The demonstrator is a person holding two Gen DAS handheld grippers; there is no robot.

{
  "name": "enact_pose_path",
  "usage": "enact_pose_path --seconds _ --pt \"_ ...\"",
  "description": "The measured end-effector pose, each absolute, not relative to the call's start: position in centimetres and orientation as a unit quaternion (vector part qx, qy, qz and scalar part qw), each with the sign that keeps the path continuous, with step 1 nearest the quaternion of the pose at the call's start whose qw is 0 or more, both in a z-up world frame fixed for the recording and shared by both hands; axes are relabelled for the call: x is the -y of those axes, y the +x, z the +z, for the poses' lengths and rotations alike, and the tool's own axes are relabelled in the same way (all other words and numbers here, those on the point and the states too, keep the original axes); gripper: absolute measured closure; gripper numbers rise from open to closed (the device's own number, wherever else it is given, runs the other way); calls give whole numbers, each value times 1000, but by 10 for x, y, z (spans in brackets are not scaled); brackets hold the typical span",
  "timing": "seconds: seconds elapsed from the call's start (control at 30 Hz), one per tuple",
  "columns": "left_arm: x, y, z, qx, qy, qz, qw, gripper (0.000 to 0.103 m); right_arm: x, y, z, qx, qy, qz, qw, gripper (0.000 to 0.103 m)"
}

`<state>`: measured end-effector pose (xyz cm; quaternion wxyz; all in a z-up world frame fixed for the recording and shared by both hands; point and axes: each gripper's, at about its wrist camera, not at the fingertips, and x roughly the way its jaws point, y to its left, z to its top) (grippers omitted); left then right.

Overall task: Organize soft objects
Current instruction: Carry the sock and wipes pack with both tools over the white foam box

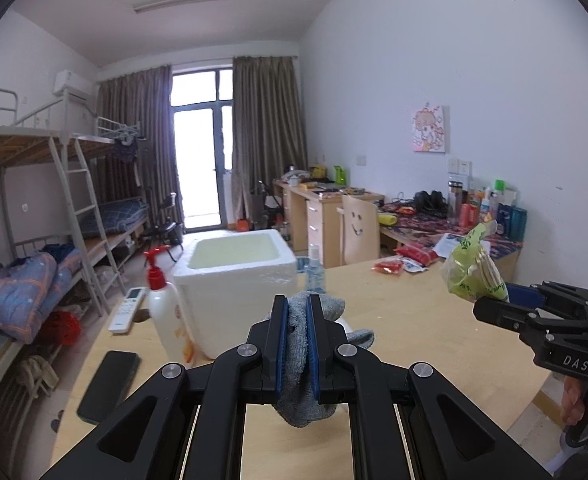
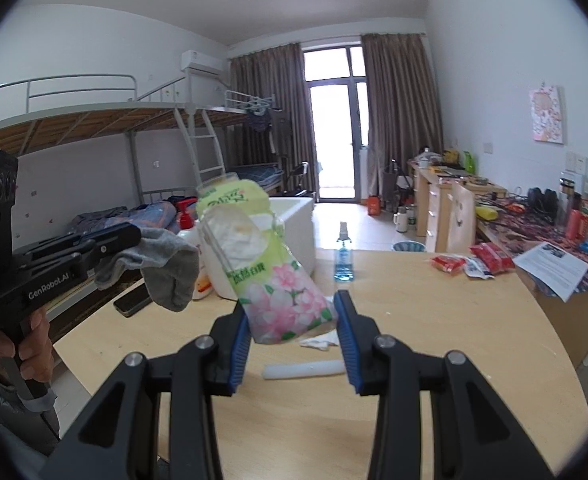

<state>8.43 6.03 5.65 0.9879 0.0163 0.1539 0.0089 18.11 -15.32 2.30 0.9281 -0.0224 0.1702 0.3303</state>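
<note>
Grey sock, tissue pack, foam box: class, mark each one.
grey sock (image 1: 298,322), left wrist view, fold between jaws
tissue pack (image 2: 281,292), right wrist view, flowered front
foam box (image 1: 233,280), left wrist view, front wall

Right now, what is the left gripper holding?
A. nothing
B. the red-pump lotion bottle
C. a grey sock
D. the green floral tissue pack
C: the left gripper is shut on a grey sock, lifted off the table; the tissue pack sits in the right gripper.
</note>
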Motion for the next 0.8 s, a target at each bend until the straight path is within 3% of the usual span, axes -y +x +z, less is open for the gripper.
enact_pose_path --seconds 0.8 --pt "-123 99 58 -159 -2 83 984 93 86 217 27 -188 -38 394 899 59"
